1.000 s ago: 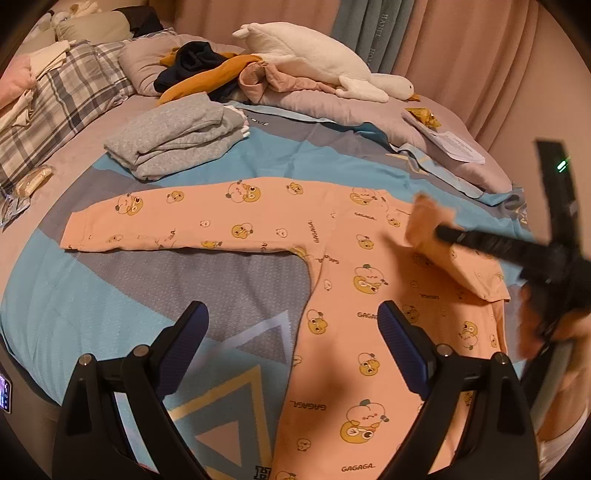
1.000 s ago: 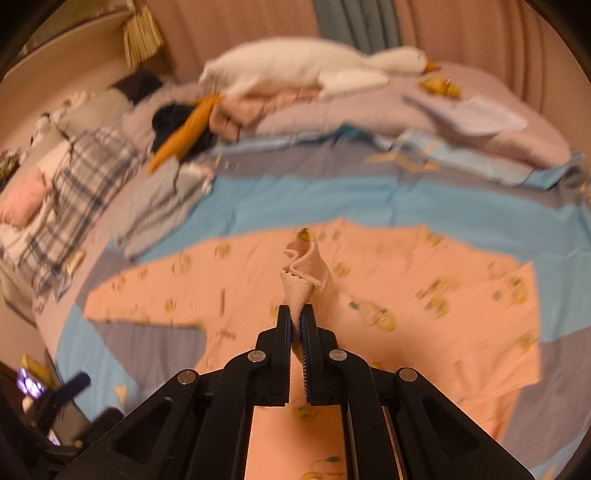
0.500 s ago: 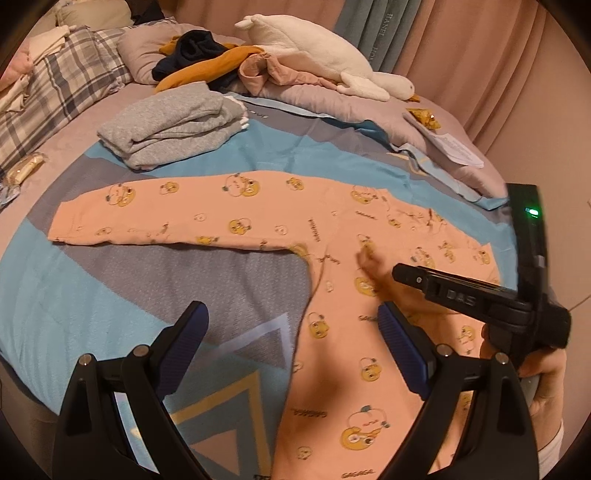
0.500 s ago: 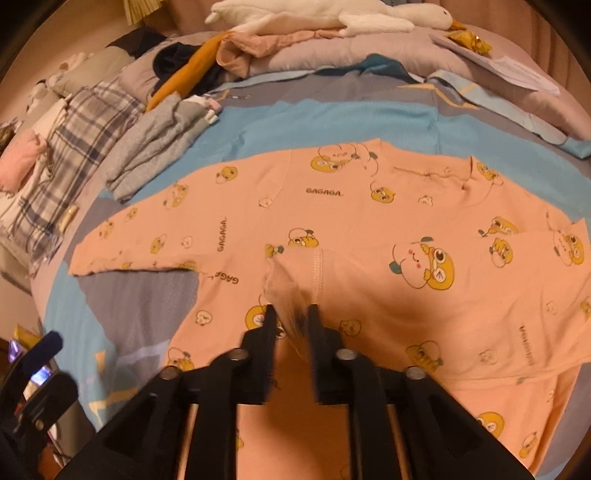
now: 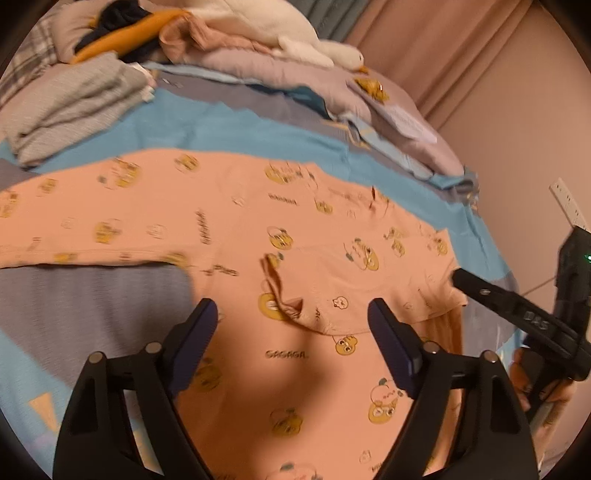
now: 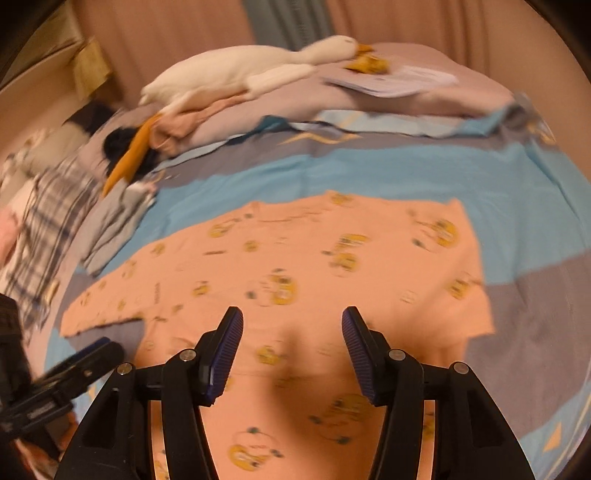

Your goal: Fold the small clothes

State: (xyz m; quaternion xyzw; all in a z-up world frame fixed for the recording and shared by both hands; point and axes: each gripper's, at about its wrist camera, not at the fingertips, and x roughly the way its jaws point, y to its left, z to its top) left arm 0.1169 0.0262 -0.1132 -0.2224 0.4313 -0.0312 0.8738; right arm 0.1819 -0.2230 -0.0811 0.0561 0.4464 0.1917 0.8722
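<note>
A peach long-sleeved top (image 5: 243, 221) with yellow cartoon prints lies flat on the bed, front side up. Its right sleeve is folded across the chest, and the cuff (image 5: 284, 299) lies crumpled near the middle. The other sleeve (image 5: 74, 229) stretches out to the left. My left gripper (image 5: 291, 308) hovers over that cuff, jaws closing but still wide, pads touching no cloth. In the right wrist view my right gripper (image 6: 292, 314) is above the top (image 6: 314, 258), jaws opening with nothing between them. One right-gripper finger (image 5: 480, 291) reaches in from the right edge.
Folded grey clothes (image 5: 74, 103) lie at the back left, beside a heap of orange and dark garments (image 5: 129, 29). A white plush goose (image 6: 240, 74) and papers (image 6: 391, 79) rest on the pillows. A plaid blanket (image 6: 44, 229) is far left. The blue-grey sheet (image 5: 240, 125) surrounds the top.
My right gripper carried the sleeve cuff across the chest, let it go and drew back to the right. My left gripper moved in over the top's body, toward the dropped cuff.
</note>
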